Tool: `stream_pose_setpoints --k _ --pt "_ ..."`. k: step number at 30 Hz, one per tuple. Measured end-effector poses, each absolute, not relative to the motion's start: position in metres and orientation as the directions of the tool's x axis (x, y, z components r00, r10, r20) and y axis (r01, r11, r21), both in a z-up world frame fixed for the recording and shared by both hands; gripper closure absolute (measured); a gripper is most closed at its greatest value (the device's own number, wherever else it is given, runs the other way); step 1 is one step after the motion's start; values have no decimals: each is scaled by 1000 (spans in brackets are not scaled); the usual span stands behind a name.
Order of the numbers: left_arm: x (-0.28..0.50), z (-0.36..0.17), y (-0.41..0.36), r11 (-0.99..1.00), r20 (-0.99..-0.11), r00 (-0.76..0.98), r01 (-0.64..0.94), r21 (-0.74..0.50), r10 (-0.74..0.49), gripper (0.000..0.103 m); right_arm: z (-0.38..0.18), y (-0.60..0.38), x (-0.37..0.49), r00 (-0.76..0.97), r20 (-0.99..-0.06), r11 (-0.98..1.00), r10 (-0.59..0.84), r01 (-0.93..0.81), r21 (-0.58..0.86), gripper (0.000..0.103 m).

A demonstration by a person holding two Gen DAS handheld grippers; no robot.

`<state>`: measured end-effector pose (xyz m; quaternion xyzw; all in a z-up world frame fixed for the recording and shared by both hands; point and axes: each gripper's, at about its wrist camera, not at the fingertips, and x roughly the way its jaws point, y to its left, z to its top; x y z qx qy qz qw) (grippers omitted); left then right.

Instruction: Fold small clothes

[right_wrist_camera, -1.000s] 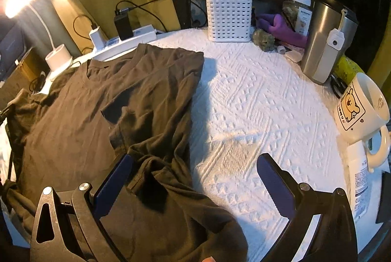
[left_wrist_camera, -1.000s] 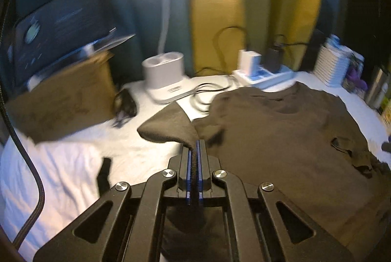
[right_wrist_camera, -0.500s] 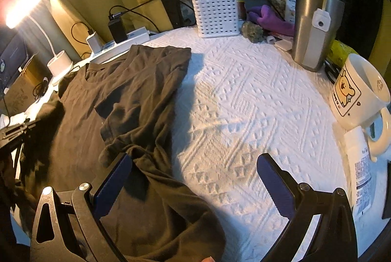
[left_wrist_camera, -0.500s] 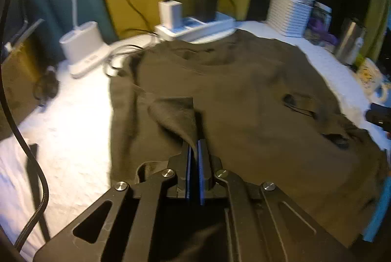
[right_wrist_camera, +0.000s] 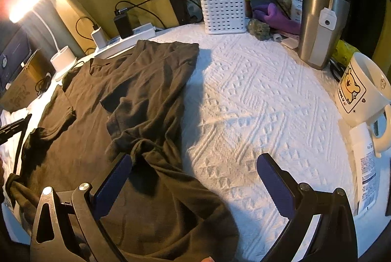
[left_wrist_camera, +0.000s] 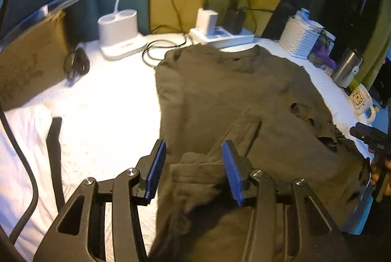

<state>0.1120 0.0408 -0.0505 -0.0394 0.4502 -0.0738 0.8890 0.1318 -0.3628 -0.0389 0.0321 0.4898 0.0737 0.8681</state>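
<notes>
Now, from the left wrist camera, the left tool [left_wrist_camera: 193,170] stands open above the dark shirt [left_wrist_camera: 234,100], which lies spread on the white table [left_wrist_camera: 102,110]. A folded sleeve [left_wrist_camera: 195,171] lies between its blue pads [left_wrist_camera: 231,171], but they do not grip it. Behind the shirt stand a lamp base [left_wrist_camera: 121,33] and a power strip [left_wrist_camera: 222,35].

From the right wrist camera, the right tool [right_wrist_camera: 194,182] is wide open too, holding nothing; one finger is over the shirt [right_wrist_camera: 136,95], the other over the bare cloth. A white basket [right_wrist_camera: 223,10], a steel tumbler [right_wrist_camera: 320,24] and a mug [right_wrist_camera: 361,93] stand well apart from the shirt.
</notes>
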Motion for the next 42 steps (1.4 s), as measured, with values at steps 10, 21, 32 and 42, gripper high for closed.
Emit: stream_pose_setpoints --k 10,21,32,42 --pt "107 -65 27 956 -798 529 199 -213 -288 56 -36 -354 127 504 -851 989 147 -99 112 0" --pt "93 -42 16 933 -779 518 259 -250 -352 56 -32 -353 119 506 -851 990 139 -96 104 0" --pt "128 -81 -9 934 -859 379 239 -268 -343 48 -34 -368 115 511 -849 991 137 -61 123 0" --pt "98 -53 -62 872 -827 356 394 -290 -436 48 -39 -383 111 506 -852 991 132 -39 130 0"
